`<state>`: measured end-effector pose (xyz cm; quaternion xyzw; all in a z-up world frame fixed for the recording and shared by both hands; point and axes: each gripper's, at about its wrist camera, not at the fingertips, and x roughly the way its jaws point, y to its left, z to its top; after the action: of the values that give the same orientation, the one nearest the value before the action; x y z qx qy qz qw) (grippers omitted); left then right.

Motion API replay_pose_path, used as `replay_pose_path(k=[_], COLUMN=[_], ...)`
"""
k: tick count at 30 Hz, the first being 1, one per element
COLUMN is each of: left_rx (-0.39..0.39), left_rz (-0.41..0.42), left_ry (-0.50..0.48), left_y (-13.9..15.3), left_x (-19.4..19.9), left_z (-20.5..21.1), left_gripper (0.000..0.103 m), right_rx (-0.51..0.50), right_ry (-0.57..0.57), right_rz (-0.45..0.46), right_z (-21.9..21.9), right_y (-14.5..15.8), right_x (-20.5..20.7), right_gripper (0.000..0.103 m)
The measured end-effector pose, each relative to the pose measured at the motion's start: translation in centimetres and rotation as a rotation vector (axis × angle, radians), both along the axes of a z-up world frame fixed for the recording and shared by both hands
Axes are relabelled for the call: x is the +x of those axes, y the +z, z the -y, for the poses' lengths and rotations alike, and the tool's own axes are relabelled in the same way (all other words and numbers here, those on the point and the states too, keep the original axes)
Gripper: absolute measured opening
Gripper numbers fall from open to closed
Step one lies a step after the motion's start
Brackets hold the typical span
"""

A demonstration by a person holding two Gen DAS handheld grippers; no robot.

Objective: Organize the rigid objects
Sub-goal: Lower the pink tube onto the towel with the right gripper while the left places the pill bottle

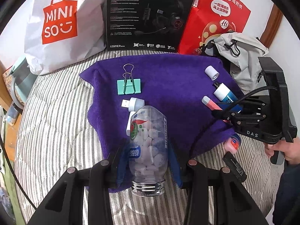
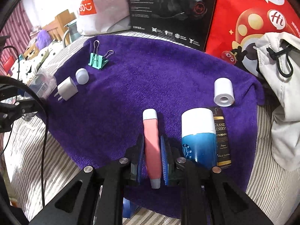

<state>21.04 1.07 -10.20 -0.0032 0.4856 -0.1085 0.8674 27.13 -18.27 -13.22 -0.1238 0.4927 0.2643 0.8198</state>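
Striped bedding (image 1: 56, 101), white wall (image 1: 285, 37) behind, wooden furniture (image 2: 61, 21) (left side), maroon striped curtain (image 2: 16, 18), daylight

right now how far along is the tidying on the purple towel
Done: the binder clip, charger and paper roll lie spaced out on the towel.
In hand: the left claw grips the clear bottle; the right claw grips the pink pen.
Left: placing both.
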Motion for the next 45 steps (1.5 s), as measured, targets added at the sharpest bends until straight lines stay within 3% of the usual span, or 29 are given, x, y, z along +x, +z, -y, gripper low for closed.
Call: replay_pose_path(k=[3,6,10,18,27,36,45], left_rx=[0.007,0.006,0.009,0.039,0.079,0.202,0.154], left_rz=[-0.004,-0.010,-0.013,-0.008,-0.015,-0.043,-0.034], left_ry=[-0.002,0.004,-0.004,-0.017,-0.064,-0.060,-0.057], left_y=[-0.1,-0.3,-0.3,-1.0,-1.4,-4.0,-4.4], left_x=[0.1,0.3,0.7,3.2,4.6,5.5,5.3], left_z=[0.1,0.0,0.2,1.5,3.7,5.4,4.8], left_gripper=[0.039,0.039,0.039,0.039,0.039,0.039,0.040], right_rx=[0.019,0.009,0.067,0.112,0.166,0.158,0.167], right_ry=[0.021,0.011,-0.008,-0.060,-0.099,-0.097,-0.109], right_rz=[-0.031,-0.036,0.008,0.067,0.051,0.010,-0.004], right_z=[-0.1,-0.1,1.0,4.1,6.2,6.4,7.0], right_y=[0.1,0.5,3.0,6.2,6.2,4.9,4.3], right_x=[0.0,-0.1,-1.3,-5.7,-8.2,-8.8,-9.1], right_gripper=[0.039,0.039,0.039,0.043,0.043,0.043,0.043])
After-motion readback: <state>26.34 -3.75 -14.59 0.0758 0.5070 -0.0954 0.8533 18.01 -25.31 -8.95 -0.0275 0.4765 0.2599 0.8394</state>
